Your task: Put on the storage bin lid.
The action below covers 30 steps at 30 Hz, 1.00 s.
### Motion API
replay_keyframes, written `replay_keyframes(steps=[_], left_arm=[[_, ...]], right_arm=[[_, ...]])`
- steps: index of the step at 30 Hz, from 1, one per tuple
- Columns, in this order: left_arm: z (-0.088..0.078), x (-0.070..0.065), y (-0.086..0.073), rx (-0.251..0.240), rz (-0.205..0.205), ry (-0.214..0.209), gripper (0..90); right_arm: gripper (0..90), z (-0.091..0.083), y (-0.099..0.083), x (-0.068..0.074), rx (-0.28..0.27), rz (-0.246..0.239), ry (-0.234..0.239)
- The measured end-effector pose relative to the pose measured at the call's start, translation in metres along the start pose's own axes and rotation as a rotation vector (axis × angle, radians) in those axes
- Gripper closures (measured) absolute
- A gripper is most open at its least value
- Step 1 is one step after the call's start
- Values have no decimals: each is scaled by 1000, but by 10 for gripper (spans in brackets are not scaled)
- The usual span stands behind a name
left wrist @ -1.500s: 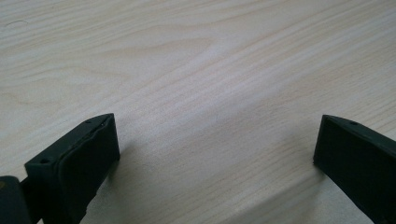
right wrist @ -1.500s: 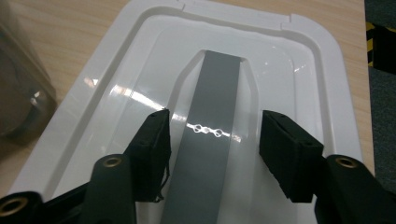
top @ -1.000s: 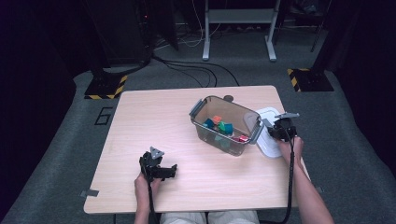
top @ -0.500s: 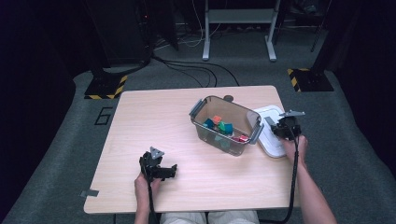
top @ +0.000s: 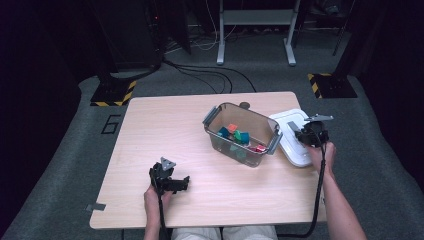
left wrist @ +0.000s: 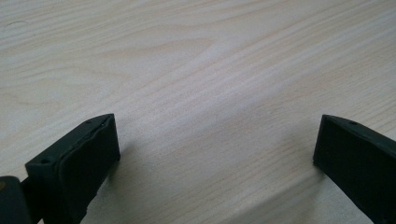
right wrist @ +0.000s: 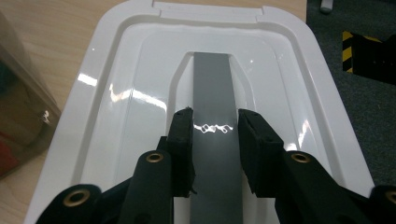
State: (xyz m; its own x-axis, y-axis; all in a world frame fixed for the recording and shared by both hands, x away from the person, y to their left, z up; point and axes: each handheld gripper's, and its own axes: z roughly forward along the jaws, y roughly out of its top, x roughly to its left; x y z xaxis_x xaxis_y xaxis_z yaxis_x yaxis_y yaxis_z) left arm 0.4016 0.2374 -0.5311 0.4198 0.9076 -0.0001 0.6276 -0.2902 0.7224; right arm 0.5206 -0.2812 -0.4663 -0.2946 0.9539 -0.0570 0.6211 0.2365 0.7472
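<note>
We closed our right gripper [right wrist: 215, 122] on the grey handle strip [right wrist: 212, 88] of the white lid [top: 295, 137], beside the clear bin [top: 241, 134]. Our left gripper [left wrist: 217, 149] stood open over the table [left wrist: 196, 70].

Large "6" marked on the grey floor [top: 110, 124], left of the table [top: 165, 125]

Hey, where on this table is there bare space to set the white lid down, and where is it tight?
Bare wood runs along the table's left half, from the far edge down to the left gripper, and along the near edge below the clear bin. It is crowded at the right: the white lid, clamped by the right gripper, lies against the bin, near the table's edge.
</note>
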Motion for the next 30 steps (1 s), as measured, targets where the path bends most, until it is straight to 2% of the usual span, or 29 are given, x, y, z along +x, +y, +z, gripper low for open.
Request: replay_keyframes(steps=[16,30], left_arm=[[0,0,0,2,1,-2,0],[0,0,0,2,0,-3,0]], right_arm=[[670,-27,24,-13,-27,-17,-26],[670,-45,44,-19,-49,-35,-39]])
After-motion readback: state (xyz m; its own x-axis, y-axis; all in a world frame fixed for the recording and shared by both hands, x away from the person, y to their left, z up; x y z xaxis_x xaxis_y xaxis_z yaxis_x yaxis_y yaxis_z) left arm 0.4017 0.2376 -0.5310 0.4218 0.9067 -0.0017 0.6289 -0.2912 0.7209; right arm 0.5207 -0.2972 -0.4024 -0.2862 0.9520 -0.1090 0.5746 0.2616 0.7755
